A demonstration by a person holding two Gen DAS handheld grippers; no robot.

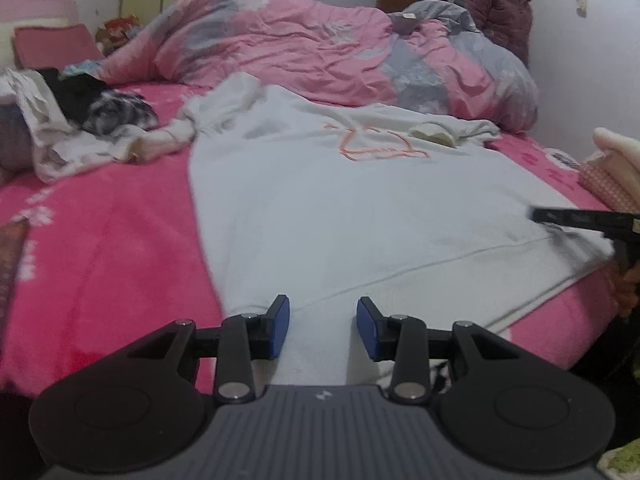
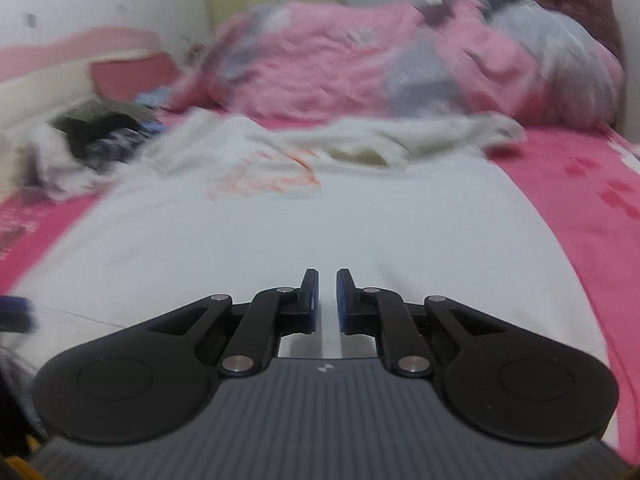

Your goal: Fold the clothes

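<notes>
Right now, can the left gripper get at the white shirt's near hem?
Probably yes. The left gripper hangs open right over the white shirt's near hem, with only bare cloth between its blue pads.

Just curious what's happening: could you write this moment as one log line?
stage: gripping hem | garment: white sweatshirt flat on pink bedsheet | left gripper: open over hem | right gripper: nearly shut at hem

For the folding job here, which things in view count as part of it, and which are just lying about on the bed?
Part of the job:
- white shirt spread flat on the pink bedsheet
- left gripper, open over the hem
- right gripper, nearly shut at the hem

Lying about:
- pink and grey duvet
- heap of black and white clothes
- pink pillow
- person standing by the wall
</notes>
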